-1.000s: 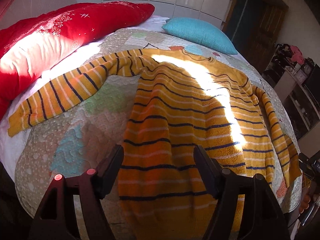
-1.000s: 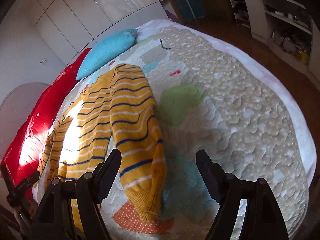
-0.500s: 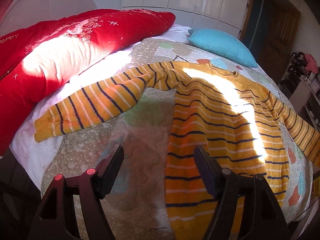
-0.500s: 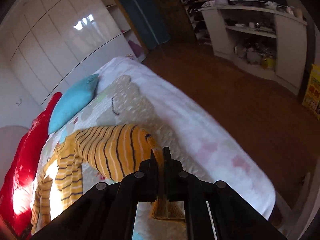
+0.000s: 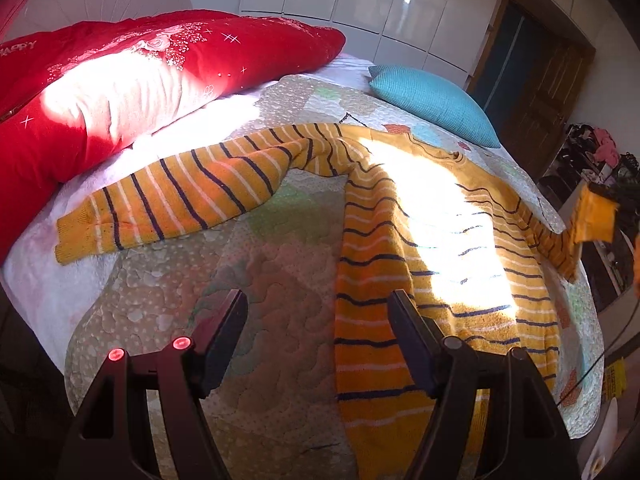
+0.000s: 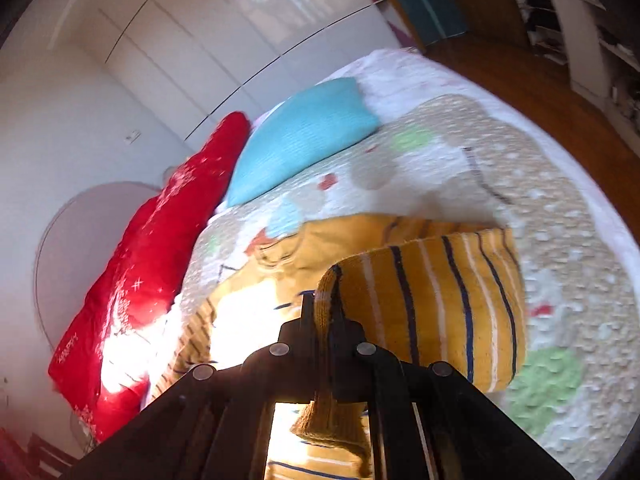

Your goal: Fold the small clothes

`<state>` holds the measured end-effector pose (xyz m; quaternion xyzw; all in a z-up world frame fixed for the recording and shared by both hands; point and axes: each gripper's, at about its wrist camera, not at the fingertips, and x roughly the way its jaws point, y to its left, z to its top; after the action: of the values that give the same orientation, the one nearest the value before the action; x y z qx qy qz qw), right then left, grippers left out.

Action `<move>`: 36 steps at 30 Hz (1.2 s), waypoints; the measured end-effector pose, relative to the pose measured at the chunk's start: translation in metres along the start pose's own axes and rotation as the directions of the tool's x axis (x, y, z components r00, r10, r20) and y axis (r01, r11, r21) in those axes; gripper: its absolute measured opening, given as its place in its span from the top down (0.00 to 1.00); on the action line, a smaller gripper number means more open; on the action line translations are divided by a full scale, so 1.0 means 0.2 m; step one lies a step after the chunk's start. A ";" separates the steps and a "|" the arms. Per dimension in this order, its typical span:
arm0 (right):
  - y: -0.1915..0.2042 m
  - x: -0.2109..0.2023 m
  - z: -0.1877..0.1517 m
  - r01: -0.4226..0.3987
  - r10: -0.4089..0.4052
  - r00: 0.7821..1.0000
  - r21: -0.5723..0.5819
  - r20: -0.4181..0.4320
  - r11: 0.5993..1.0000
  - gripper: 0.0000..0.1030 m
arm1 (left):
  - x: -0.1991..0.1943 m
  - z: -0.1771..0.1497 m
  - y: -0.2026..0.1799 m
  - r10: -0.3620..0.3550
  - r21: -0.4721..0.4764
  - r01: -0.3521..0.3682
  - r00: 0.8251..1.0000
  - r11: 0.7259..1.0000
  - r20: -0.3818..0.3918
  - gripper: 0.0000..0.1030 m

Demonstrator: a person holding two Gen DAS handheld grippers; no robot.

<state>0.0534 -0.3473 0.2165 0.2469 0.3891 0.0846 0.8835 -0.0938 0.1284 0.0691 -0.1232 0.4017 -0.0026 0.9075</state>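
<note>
A yellow sweater [image 5: 420, 240] with dark and white stripes lies flat on the bed. Its left sleeve [image 5: 172, 200] stretches out toward the red pillow. My left gripper [image 5: 318, 320] is open and empty, above the quilt just left of the sweater's lower body. My right gripper [image 6: 324, 312] is shut on the cuff of the right sleeve [image 6: 440, 300] and holds it lifted, curled over the sweater body. In the left wrist view the lifted cuff [image 5: 596, 216] shows at the right edge.
A red pillow [image 5: 140, 80] lies along the bed's left side and a turquoise cushion [image 5: 432, 104] at the head. The patchwork quilt [image 5: 260, 340] covers the bed. Shelving [image 6: 592, 40] and wooden floor [image 6: 540, 100] lie to the right.
My right gripper shut on the right sleeve cuff, lifted it, and swung it back over the bed toward the sweater body. My left gripper shifted left off the sweater, staying open.
</note>
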 end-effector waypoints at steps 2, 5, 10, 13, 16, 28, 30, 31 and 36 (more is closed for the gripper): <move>0.19 0.24 0.00 -0.035 0.034 0.997 -0.025 -0.064 0.999 0.94 | 0.00 -0.02 0.02 -0.011 0.000 0.011 1.000 1.000 0.002 0.30; 0.43 0.64 -0.02 -0.037 0.028 0.988 -0.056 -0.152 0.998 0.94 | 0.00 -0.04 0.09 -0.021 -0.011 0.021 1.000 1.000 -0.002 0.30; 0.60 1.23 -0.12 0.008 -0.028 0.958 -0.071 -0.284 0.997 0.94 | 0.01 -0.08 0.23 -0.026 -0.065 0.025 1.000 0.998 -0.016 0.30; 0.63 1.46 -0.20 0.027 -0.048 0.939 -0.066 -0.340 0.997 0.91 | 0.01 -0.09 0.29 -0.009 -0.084 0.008 1.000 0.996 -0.015 0.30; 0.64 1.60 -0.24 -0.012 0.020 0.922 0.022 -0.386 1.000 0.59 | 0.02 -0.10 0.34 -0.008 -0.109 0.005 1.000 0.994 -0.020 0.30; 0.69 1.03 -0.25 -0.226 0.204 0.903 -0.015 -0.377 0.974 0.34 | 0.00 -0.10 0.19 -0.051 -0.081 0.049 0.998 0.996 -0.029 0.30; 0.59 0.81 -0.24 -0.221 0.182 0.914 -0.068 -0.363 0.973 0.34 | 0.01 -0.11 0.13 -0.059 -0.059 0.056 0.997 0.997 -0.043 0.29; 0.52 0.70 -0.23 -0.205 0.158 0.923 -0.100 -0.351 0.974 0.34 | 0.02 -0.12 0.10 -0.065 -0.046 0.062 0.996 0.997 -0.057 0.25; 0.13 0.19 -0.29 -0.009 -0.051 0.962 -0.218 -0.267 0.976 0.28 | 0.07 -0.18 -0.04 -0.117 -0.010 0.116 0.985 0.993 -0.124 0.23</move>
<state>0.0384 -0.2903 0.1705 0.1307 0.4970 0.1503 0.8446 -0.1096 0.1117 0.0376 -0.1472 0.4494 -0.0629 0.8789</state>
